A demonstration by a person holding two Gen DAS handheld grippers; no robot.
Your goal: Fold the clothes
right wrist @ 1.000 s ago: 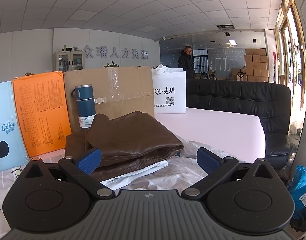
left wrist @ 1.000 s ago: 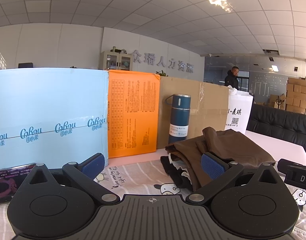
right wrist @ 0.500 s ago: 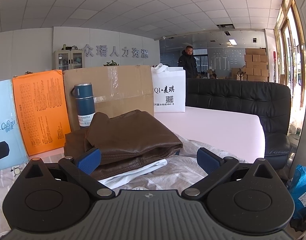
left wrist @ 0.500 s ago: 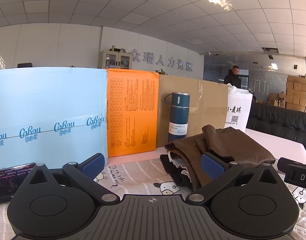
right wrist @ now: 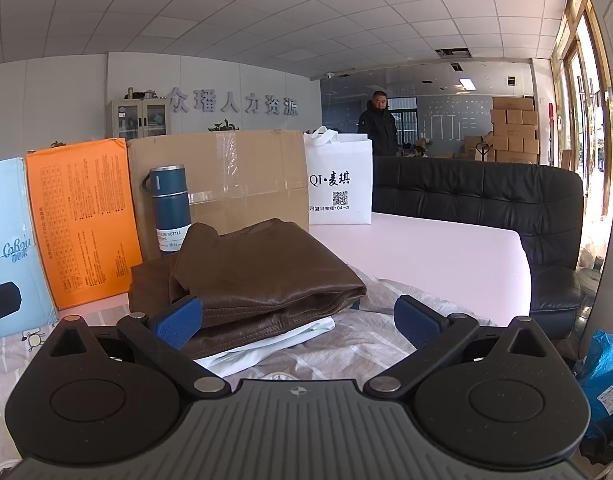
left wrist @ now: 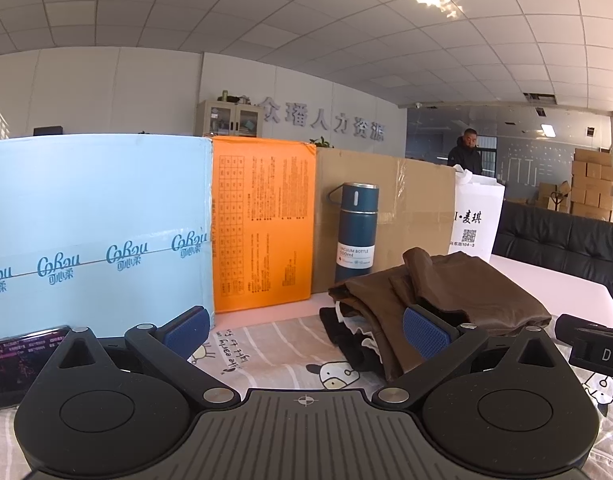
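A folded brown garment [left wrist: 458, 292] [right wrist: 262, 276] tops a pile of clothes, with white [right wrist: 266, 344] and black [left wrist: 346, 340] pieces beneath it. The pile rests on a cartoon-print sheet [left wrist: 290, 344]. My left gripper [left wrist: 306, 330] is open and empty, left of the pile and short of it. My right gripper [right wrist: 298, 316] is open too, its left pad [right wrist: 178, 320] just in front of the pile's near edge, with nothing held. The right gripper's body [left wrist: 594, 344] shows at the right edge of the left wrist view.
Behind the pile stand a blue vacuum bottle [left wrist: 356, 230], an orange box [left wrist: 262, 224], a light-blue box [left wrist: 94, 232], a cardboard box [right wrist: 234, 176] and a white bag [right wrist: 340, 182]. A phone [left wrist: 14, 360] lies at left. A black sofa [right wrist: 486, 208] and a person [right wrist: 378, 124] are beyond.
Both views have shifted only slightly; the pile sits a touch further left in the left wrist view. Both grippers stay open.
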